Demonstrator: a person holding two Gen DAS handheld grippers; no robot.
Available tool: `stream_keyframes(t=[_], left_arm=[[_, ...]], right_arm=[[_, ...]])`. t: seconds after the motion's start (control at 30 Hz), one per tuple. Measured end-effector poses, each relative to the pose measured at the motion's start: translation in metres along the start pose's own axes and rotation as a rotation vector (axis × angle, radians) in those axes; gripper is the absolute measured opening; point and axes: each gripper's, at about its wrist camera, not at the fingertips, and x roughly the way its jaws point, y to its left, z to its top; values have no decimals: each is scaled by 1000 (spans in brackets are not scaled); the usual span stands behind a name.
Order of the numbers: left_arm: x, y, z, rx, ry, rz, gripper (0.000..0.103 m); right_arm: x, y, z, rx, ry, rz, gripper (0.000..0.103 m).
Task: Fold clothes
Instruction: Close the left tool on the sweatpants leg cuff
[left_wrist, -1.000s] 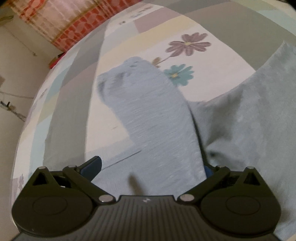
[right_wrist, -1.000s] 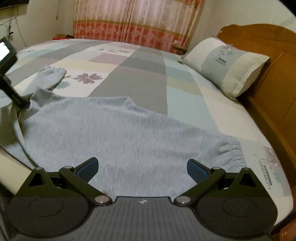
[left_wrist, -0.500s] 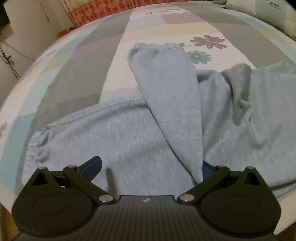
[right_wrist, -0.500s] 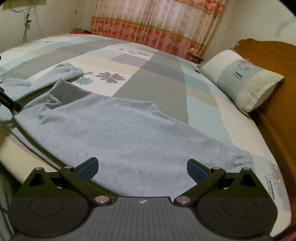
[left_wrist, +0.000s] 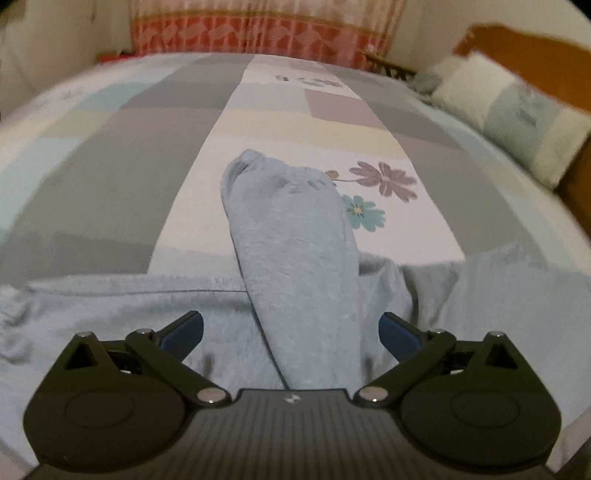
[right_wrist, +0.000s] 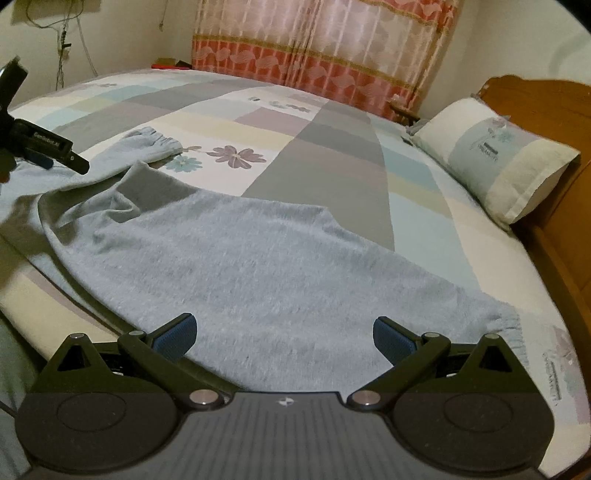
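Grey fleece sweatshirt (right_wrist: 266, 266) lies spread on your patchwork-quilted bed (right_wrist: 332, 155); your left hand-held gripper (left_wrist: 290, 326), jaws now apart, has released the sleeve (left_wrist: 291, 236), and your right hand-held gripper (right_wrist: 284, 334) stays spread.

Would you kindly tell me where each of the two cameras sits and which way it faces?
Left wrist: sits on the left claw, low over the grey sweatpants, facing along one pant leg toward the curtain; both open fingers show.
Right wrist: sits on the right claw, at the bed's near edge, facing across the sweatpants to the pillow and headboard; its open fingers show, with the left claw at far left.
Shared: sweatpants, flowered bedsheet, curtain, pillow.
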Motion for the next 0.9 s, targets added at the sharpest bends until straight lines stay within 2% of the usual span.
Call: stream_keyframes(t=[0.07,0.17,0.23,0.3,0.4,0.47,0.6,0.7,0.73,0.77,0.8,0.83,0.9], left_arm=[[9,17,-1,-98,4,-62,83],[23,38,-4,-215,7,-139,78],[25,42,-4,-252,-9,-201,75],[30,45,-4,-295,1,-296,70],[43,48,-2,-313,27,-324,67],[50,53,0,-336,18,-350,64],[62,66,2,-431,-17,-412,63],[64,65,1,-413,-39,-422,62],[65,63,3,-411,-36,-423,59],[66,61,5,-411,-31,-424,48],[67,60,7,-411,-25,-425,41],[67,58,7,-419,-20,-441,37],[68,52,7,-393,-22,-451,37]], right_arm=[[3,-2,1,24,2,33,103],[7,-5,2,61,3,85,103],[10,-5,3,79,3,116,103],[15,-4,4,86,5,125,103],[23,-1,6,89,16,135,103],[28,2,7,92,23,141,103],[33,1,6,126,6,154,103],[36,-3,6,164,4,171,103],[38,-3,7,173,7,173,103],[39,-4,7,181,10,175,103],[40,-4,6,185,12,176,103],[39,-4,6,187,8,177,103],[37,-4,5,192,1,177,103]])
